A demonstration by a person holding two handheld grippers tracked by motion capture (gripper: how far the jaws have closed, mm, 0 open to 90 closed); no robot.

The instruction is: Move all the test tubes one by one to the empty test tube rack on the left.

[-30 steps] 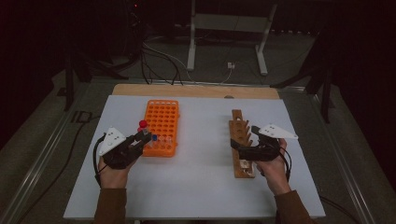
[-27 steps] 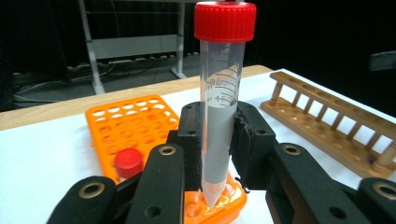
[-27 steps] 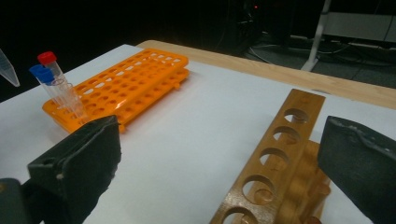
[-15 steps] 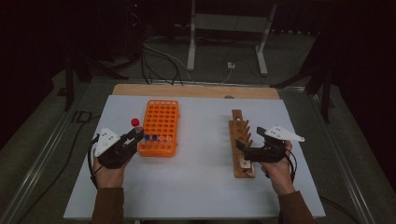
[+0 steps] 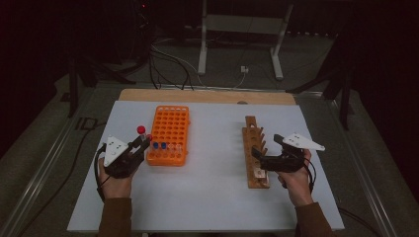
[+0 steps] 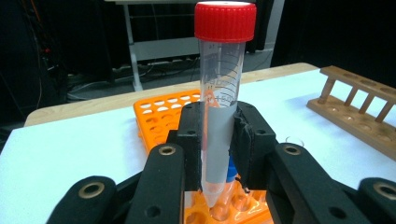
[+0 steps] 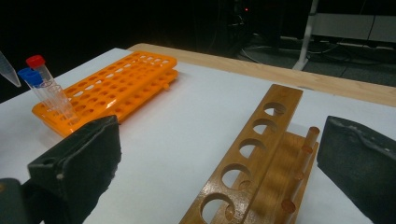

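Observation:
A clear tube with a red cap (image 6: 224,70) stands upright in my left gripper (image 6: 219,140), whose jaws are shut on its lower half. Its pointed tip hangs just over the near left corner of the orange rack (image 5: 169,134). From above, the left gripper (image 5: 141,144) sits at the rack's left edge with the red cap (image 5: 142,130) above it. Two blue-capped tubes (image 5: 159,145) stand in the rack's near row. My right gripper (image 5: 267,146) is open over the wooden rack (image 5: 255,150). In the right gripper view, the wooden rack (image 7: 261,154) lies between the wide-apart jaws.
The white table top (image 5: 212,192) ends in a wooden strip (image 5: 207,96) at the far edge. Behind the table are metal stand legs (image 5: 237,44) and cables on the floor. Bare table lies between the two racks.
My left gripper has shifted slightly left with the red-capped tube, to the rack's left edge. The right hand has drawn slightly back to the right.

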